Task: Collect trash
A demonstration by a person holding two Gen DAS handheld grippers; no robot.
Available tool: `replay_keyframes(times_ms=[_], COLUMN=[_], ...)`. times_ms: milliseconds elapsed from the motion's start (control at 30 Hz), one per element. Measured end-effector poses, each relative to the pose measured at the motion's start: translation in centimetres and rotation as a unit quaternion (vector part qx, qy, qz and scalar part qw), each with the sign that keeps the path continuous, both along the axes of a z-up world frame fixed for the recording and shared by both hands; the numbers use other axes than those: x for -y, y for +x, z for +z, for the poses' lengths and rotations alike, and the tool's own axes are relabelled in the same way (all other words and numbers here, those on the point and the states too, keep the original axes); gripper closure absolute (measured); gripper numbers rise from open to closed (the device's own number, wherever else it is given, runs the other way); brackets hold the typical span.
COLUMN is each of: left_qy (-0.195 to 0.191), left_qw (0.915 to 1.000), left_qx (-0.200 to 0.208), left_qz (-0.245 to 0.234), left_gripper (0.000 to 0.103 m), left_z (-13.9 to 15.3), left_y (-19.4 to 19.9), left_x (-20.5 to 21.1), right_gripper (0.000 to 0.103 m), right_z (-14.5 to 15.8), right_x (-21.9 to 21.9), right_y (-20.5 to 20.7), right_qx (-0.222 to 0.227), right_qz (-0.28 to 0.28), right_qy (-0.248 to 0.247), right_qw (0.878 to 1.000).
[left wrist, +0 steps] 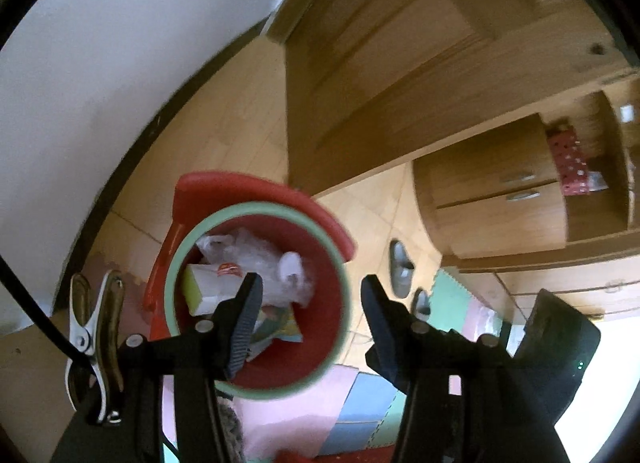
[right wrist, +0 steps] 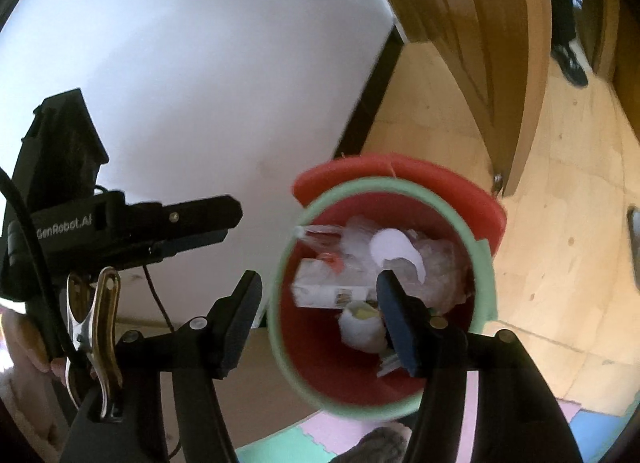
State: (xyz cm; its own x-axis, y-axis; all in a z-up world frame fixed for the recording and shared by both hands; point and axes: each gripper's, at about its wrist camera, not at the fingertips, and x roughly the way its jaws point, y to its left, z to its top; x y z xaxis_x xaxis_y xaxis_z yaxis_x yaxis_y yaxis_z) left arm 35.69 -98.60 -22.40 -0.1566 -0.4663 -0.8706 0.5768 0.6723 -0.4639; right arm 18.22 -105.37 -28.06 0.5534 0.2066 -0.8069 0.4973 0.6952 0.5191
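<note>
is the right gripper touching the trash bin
Cannot tell. In the right wrist view the right gripper straddles the bin rim, seemingly above it, jaws open.

Both grippers are held above the red bin, pointed steeply down toward it. The left gripper is seen with jaws parted and nothing between the pads. The right gripper is likewise parted and empty. A hand is glimpsed behind the left gripper's body.

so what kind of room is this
Probably a room in a home: a wooden door over wood-look flooring, a wooden cabinet with drawers, coloured foam play mats, and slippers by a red trash bin.
</note>
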Motion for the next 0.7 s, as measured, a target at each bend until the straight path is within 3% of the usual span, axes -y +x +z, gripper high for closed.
replay_keyframes(times_ms=[400, 700], left_qy=[-0.072, -0.123], left_qw=[0.9958, 0.9861], left_qx=[0.056, 0.106], left_qz=[0.013, 0.033], left_gripper=[0.046, 0.045], left_z=[15.2, 24.8], left_y=[-5.0, -8.3], left_x=[-5.9, -13.4], right_gripper=[0.037, 0.034], right_z=[16.5, 26.2], right_x=[-4.3, -9.9], right_y=[-2.5, -5.0], right_qx=[0.021, 0.046], right_qz=[0.032, 0.022], right_qy=[-0.122, -0.180], right_qw=[0.992, 0.982])
